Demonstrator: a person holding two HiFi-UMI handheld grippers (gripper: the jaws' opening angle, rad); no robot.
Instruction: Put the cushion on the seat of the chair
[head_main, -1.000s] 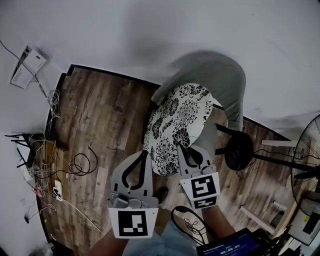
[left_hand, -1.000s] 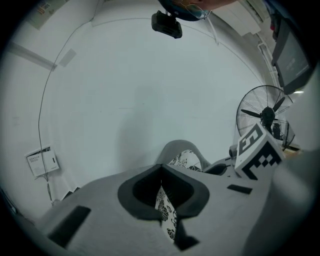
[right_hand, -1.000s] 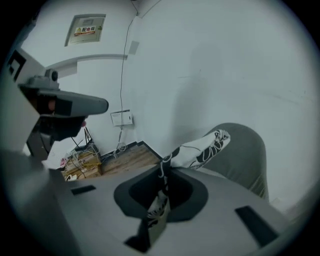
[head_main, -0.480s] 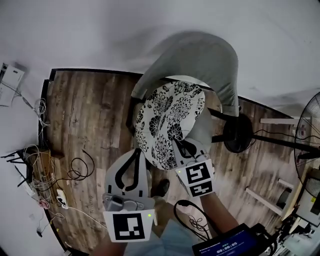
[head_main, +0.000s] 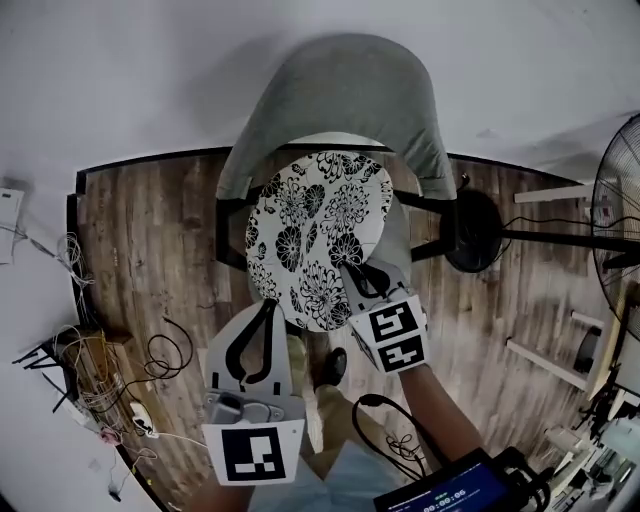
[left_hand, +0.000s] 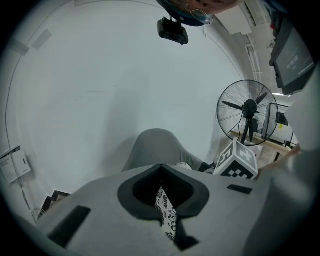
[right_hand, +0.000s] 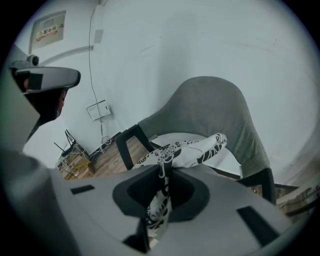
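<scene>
A round white cushion (head_main: 315, 235) with black flowers hangs tilted over the pale seat (head_main: 402, 240) of a grey-backed chair (head_main: 335, 100). My right gripper (head_main: 358, 272) grips the cushion's near right edge; the fabric (right_hand: 195, 147) bunches between its jaws (right_hand: 162, 162), which are opening. My left gripper (head_main: 270, 306) is at the cushion's near left edge. In the left gripper view its jaws (left_hand: 161, 170) are closed with a strip of the cushion (left_hand: 167, 212) between them, and the chair back (left_hand: 155, 147) stands behind.
A standing fan (head_main: 620, 170) with a round black base (head_main: 475, 230) is right of the chair. Cables and boxes (head_main: 90, 370) lie by the left wall. A shoe (head_main: 333, 365) is on the wooden floor below the cushion.
The cushion and both grippers have come closer to the chair and lower. The cushion now lies over the middle of the seat rather than in front of it.
</scene>
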